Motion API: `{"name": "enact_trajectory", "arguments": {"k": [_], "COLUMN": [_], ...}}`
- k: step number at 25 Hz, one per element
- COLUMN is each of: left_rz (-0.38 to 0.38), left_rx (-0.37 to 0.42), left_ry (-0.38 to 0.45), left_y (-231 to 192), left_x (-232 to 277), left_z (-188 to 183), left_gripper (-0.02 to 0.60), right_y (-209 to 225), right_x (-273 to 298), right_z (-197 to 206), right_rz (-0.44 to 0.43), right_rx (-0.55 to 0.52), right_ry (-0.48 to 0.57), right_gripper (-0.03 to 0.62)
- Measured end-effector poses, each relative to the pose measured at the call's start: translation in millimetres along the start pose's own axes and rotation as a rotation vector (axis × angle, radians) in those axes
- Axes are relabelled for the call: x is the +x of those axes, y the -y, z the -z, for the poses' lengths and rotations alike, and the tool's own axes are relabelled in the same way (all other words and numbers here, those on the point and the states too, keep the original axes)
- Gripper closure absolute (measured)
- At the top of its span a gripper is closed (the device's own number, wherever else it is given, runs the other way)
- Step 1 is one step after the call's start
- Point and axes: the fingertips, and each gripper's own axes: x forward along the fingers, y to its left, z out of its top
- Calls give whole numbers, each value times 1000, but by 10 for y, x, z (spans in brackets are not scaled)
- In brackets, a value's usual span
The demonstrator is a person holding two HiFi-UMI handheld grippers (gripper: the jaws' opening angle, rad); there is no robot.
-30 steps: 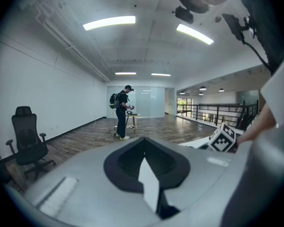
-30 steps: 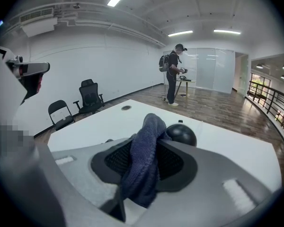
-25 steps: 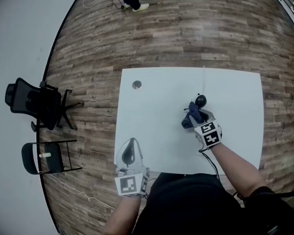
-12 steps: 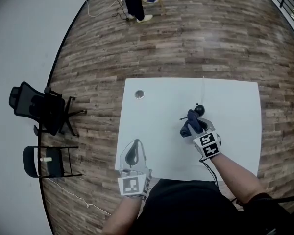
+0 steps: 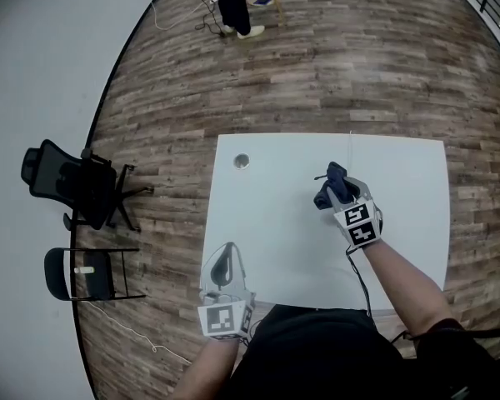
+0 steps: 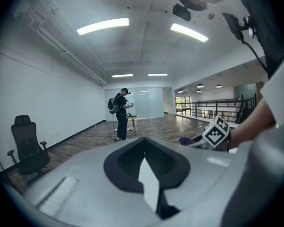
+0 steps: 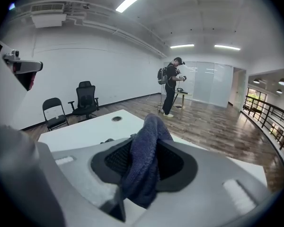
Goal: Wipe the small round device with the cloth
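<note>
A dark blue cloth (image 5: 332, 184) hangs bunched between the jaws of my right gripper (image 5: 340, 193), which is shut on it above the right middle of the white table (image 5: 271, 215). In the right gripper view the cloth (image 7: 146, 155) drapes down over the jaw opening. The small round device is hidden under the cloth and gripper in the head view; only its thin white cable (image 5: 350, 147) shows, running to the far edge. My left gripper (image 5: 225, 255) rests at the table's near left edge, shut and holding nothing.
A round grommet (image 5: 242, 162) sits in the table's far left corner. Left of the table stand a black office chair (image 5: 67, 182) and a folding chair (image 5: 79, 272) on the wood floor. A person (image 5: 233, 2) stands far off by a small stand.
My right gripper has risen with the cloth and shifted toward the far edge. The device's black ball, seen beside the cloth before, is now covered. The left gripper has stayed put.
</note>
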Motion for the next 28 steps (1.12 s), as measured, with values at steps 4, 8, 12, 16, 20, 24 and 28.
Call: {"name": "enact_trajectory", "arguments": {"k": [4, 8, 12, 16, 20, 24, 28], "left_rz": [-3, 2, 16, 16, 22, 24, 13], "left_rx": [6, 5, 11, 13, 16, 14, 8], "left_ry": [-14, -15, -14, -13, -8, -8, -4], "left_y": [-23, -27, -5, -17, -11, 3, -18], "left_x": [-7, 16, 54, 59, 69, 69, 68], "left_z": [30, 10, -26, -3, -23, -10, -23], "left_gripper": [575, 575, 575, 575, 575, 575, 575], "right_y": [83, 208, 281, 334, 423, 490, 588], "right_x": [23, 11, -42, -97, -147, -174, -206], "right_z": [-11, 45, 74, 104, 154, 223, 306], "right_rz": [11, 36, 50, 64, 80, 89, 105], "right_rx": [28, 79, 128, 163, 210, 249, 285], "right_ry": [1, 0, 7, 14, 21, 18, 8], "right_gripper": [454, 454, 454, 454, 454, 454, 454]}}
